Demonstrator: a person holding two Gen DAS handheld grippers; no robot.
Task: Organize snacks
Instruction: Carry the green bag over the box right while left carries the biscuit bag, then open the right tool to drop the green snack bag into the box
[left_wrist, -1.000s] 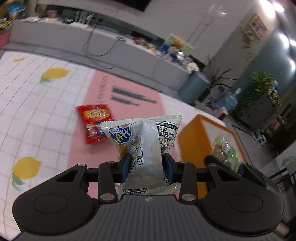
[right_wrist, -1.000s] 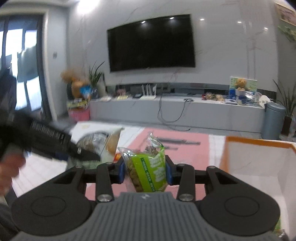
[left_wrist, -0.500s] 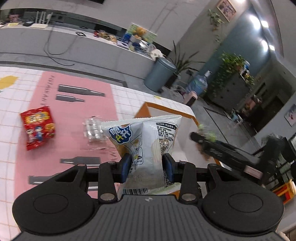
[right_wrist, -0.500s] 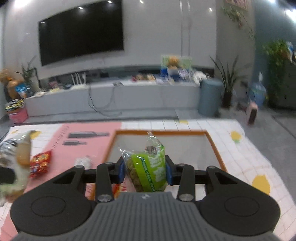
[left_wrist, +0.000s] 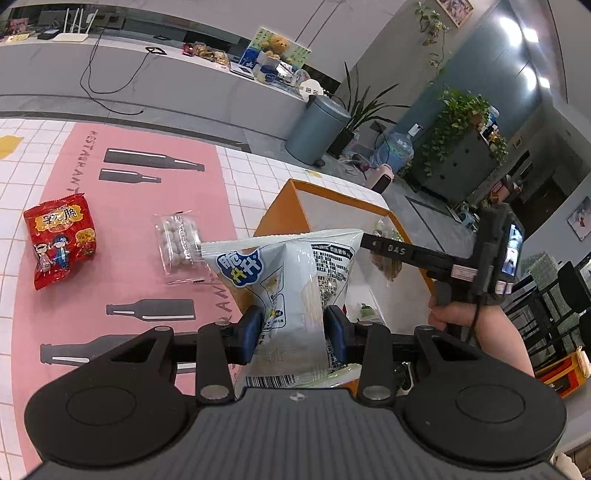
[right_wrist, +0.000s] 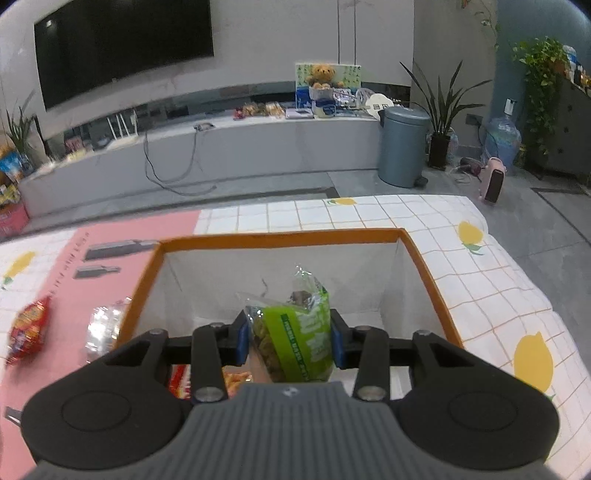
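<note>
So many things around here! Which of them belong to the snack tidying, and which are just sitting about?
Part of the job:
- white snack bag in the left gripper
- green snack bag in the right gripper
- orange-rimmed box
- red snack packet
- clear candy packet

Just sitting about:
- television
- grey bin
- teddy bear
- water jug

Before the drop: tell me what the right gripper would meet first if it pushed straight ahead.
Likely the box's white far inner wall. The right gripper, shut on the green snack bag, points into the open box; depth is hard to judge.
</note>
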